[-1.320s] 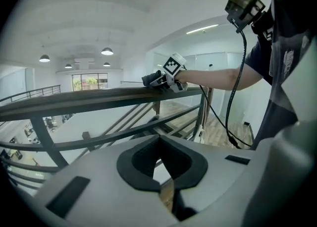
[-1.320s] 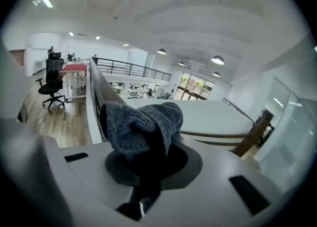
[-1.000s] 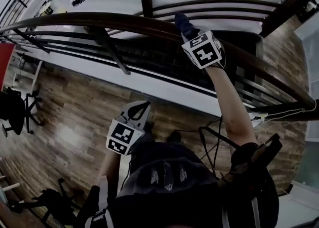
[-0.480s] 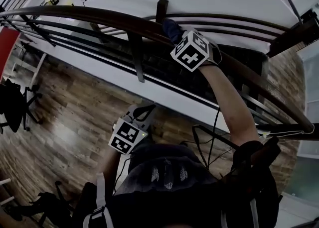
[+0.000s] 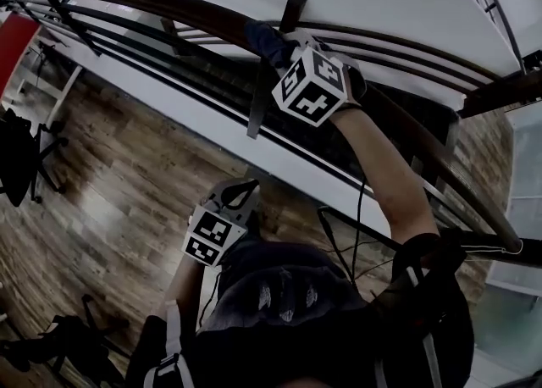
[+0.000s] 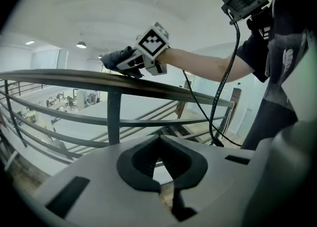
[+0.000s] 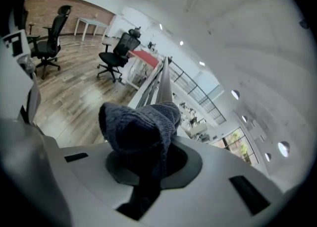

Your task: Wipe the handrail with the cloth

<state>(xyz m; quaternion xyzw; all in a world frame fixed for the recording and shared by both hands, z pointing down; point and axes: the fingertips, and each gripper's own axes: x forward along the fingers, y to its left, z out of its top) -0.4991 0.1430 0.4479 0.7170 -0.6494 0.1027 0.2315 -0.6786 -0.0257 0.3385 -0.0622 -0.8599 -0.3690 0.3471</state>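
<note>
**Grip state.** The right gripper (image 5: pixel 292 60) is clamped on a dark knitted cloth (image 5: pixel 267 41). The right gripper view shows the fabric bunched between the jaws and bulging out ahead of them. The left gripper (image 6: pixel 159 139) has its jaws together at the tips with nothing between them. In the head view it hangs low beside the body, at 7 o'clock from the right gripper and well apart from the rail.

**Location.** The cloth rests on top of the handrail (image 6: pixel 163 88), at about 12 o'clock in the head view, just beside a baluster post (image 6: pixel 114 117).

**Hazards.**
- The rail top is narrow and rounded. If the wad drifts sideways, it will likely roll off the crown and the hard jaw faces may scrape the rail instead.
- Only a bunched fold is held. Drag along the rail could pull it free, and the far side appears to drop to a lower floor.
- A cable (image 5: pixel 360 208) trails from the right arm and could snag on the railing as the reach extends.

**Orientation.** The handrail's long axis runs from 10 o'clock to 4 o'clock in the head view, bowing gently. The cloth's free end points along it toward 10 o'clock, ahead of the jaws. In the right gripper view, the rail recedes toward 12 o'clock beyond the fabric.
</note>
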